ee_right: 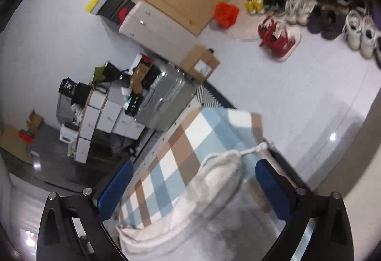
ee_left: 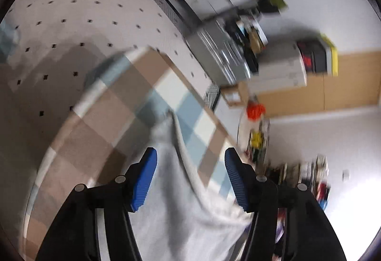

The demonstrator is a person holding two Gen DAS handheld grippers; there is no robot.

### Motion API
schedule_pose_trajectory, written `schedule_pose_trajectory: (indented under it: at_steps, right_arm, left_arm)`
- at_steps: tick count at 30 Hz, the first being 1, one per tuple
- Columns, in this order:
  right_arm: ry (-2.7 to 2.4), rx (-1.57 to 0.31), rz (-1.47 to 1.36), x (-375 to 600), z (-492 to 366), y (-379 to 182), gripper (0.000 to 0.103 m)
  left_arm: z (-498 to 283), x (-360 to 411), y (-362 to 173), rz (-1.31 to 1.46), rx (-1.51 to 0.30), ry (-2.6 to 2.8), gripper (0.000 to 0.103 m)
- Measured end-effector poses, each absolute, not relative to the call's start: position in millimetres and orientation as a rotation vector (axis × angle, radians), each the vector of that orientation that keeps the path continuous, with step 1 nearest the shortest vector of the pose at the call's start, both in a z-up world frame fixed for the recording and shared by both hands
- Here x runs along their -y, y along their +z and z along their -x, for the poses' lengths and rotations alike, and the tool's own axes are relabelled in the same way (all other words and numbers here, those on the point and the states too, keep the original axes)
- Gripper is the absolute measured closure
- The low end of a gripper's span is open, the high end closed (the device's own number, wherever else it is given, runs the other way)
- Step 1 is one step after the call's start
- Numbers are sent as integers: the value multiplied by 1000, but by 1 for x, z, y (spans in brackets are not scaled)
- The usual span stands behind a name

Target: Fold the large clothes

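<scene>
A light grey garment [ee_left: 181,194] lies on a checked blue, brown and white cloth [ee_left: 133,99] spread over a patterned rug. My left gripper [ee_left: 190,180] is open, its blue pads [ee_left: 145,177] on either side of the grey fabric, not clamping it. In the right wrist view the grey garment [ee_right: 214,180] with a white drawstring [ee_right: 256,148] lies on the checked cloth [ee_right: 190,142]. My right gripper [ee_right: 193,192] is open above it, pads [ee_right: 114,189] wide apart.
A white dotted rug [ee_left: 78,13] lies under the cloth. A silver suitcase [ee_right: 164,99], white drawer units [ee_right: 104,115] and boxes stand beside it. Shoes [ee_right: 278,35] and an orange bag [ee_right: 226,13] lie on the pale floor [ee_right: 297,94] near a wooden door.
</scene>
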State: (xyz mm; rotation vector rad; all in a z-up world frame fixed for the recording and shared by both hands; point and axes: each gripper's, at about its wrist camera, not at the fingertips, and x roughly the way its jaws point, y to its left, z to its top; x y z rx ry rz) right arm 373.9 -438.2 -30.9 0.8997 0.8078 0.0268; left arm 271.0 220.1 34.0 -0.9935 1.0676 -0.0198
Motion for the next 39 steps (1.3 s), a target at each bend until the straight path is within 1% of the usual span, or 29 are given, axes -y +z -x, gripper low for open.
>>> schedule_pose_trajectory:
  at_steps: [1,2,3,4,6,8,10,12,13,14,18,20,24,26,28,33,37,39]
  right_arm:
    - [41,-817,-866,433,-374,-26,0]
    - [63,-844,-813,423,-375,-21,0]
    - [103,-882,-744,408,-378,-17,0]
    - [129,-921,-664,393,-382,-14,0]
    - [138,-997,-421,352,-383,-11,0]
    - [184,-1058,-148,299,-379,-18,0]
    - [230,-1110,5,260,-374,-32,0]
    - [261,-1154,90,232,-374,-52,0]
    - [256,-1163,117,225,-377,-60,0]
    - [231,-1172,150,217,-383,-69,0]
    - [168,-1224,254,198,-408,-104,0]
    - [162,-1203,291,197,-416,-111,0]
    - [119,-1130,282,195,-442,-107,0]
    - [35,-1089,285,200,-456,-105,0]
    - [-2,-1052,200,210,-467,-99,2]
    - [1,-850,-23,244,-455,-56,1]
    - [220,-869,-221,256,-433,-46,1]
    - [327,-891,-339,264,-412,-51,0]
  left_arm:
    - [-269,-210,35,960,-1097,-47,49]
    - [-265,-194,36,909,-1134,-91,48]
    - [-262,-175,33,847,-1185,-136,44]
    - [-268,-158,30,792,-1232,-159,44]
    - [-261,-121,13,695,-1336,-214,44]
    - [-257,-95,-6,675,-1417,-264,44]
    - [-251,-69,-20,640,-1465,-286,44]
    - [-259,-56,-24,596,-1459,-262,42]
    - [-263,-52,-27,597,-1460,-258,40]
    - [-268,-51,-30,609,-1464,-256,36]
    - [-284,-50,-38,663,-1506,-195,34]
    - [-292,-48,-31,637,-1527,-174,34]
    - [-291,-34,-22,524,-1557,-163,34]
    - [-288,-35,-19,529,-1562,-158,34]
    - [-288,-41,-12,549,-1543,-158,34]
    - [-286,-48,16,537,-1433,-206,34]
    - [-280,-28,16,582,-1465,-387,34]
    - [-279,-15,9,605,-1473,-445,34]
